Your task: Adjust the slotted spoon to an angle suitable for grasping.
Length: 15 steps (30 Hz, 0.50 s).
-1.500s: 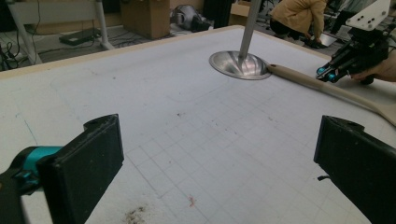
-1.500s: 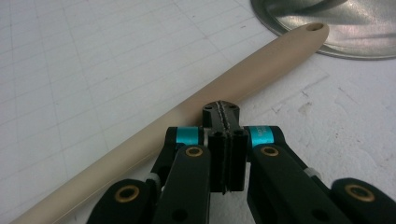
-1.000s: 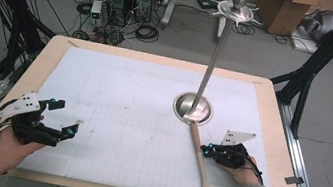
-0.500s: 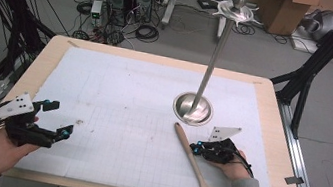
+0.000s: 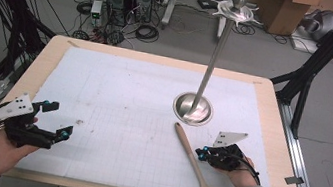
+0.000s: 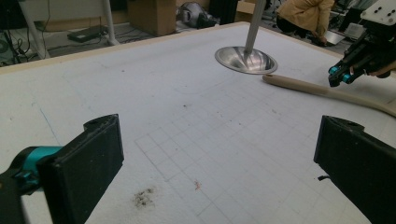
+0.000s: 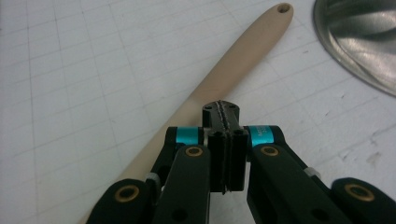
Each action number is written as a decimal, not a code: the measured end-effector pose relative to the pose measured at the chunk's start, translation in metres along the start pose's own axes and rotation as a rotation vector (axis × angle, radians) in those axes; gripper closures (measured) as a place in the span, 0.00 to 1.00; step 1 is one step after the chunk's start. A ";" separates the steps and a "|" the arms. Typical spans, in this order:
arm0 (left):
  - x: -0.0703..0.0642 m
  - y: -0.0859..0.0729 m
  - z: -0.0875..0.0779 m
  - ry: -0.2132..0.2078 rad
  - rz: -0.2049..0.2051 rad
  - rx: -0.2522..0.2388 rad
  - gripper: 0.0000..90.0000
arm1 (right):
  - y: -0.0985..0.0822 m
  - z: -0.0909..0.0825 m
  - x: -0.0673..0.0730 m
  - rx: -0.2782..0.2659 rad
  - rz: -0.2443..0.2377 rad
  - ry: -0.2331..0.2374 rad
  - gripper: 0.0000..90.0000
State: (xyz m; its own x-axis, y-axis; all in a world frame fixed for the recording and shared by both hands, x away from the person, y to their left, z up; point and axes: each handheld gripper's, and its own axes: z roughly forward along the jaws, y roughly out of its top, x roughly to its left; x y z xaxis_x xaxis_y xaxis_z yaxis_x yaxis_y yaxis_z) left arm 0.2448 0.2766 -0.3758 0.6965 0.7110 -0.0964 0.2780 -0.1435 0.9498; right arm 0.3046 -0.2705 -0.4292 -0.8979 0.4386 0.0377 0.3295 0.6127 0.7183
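High view: we are seeing the slotted spoon (image 5: 201, 179) lying on the white mat (image 5: 116, 111), its perforated bowl reaching the table's near edge, partly cut off. The right gripper (image 5: 201, 154), jaws clenched on nothing, is sitting just beside the handle; contact is hard to judge. The left gripper (image 5: 60, 120) is resting well apart, released. Left gripper view: we are looking between wide-open jaws at the stand (image 6: 246, 59), its pole cut off above. Right gripper view: we are finding the handle passing beneath the closed jaws, the stand's base just beyond.
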 end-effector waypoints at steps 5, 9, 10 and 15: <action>0.002 -0.001 0.000 0.000 -0.002 0.003 0.02 | -0.001 0.003 0.007 0.011 0.018 0.002 1.00; 0.002 -0.001 -0.001 0.001 -0.003 0.000 0.02 | 0.000 0.007 0.006 -0.004 0.025 0.014 1.00; 0.002 -0.001 -0.002 0.000 -0.002 -0.001 0.02 | 0.000 0.007 0.006 -0.003 0.028 0.019 1.00; 0.002 -0.001 -0.001 0.001 -0.003 0.004 0.02 | 0.005 0.011 0.005 0.020 0.006 0.033 1.00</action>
State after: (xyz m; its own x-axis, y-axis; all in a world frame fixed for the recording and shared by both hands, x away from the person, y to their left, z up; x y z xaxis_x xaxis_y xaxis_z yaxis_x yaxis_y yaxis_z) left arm 0.2452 0.2793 -0.3764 0.6952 0.7120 -0.0988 0.2822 -0.1440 0.9485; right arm 0.3050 -0.2582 -0.4329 -0.9049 0.4206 0.0649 0.3401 0.6232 0.7042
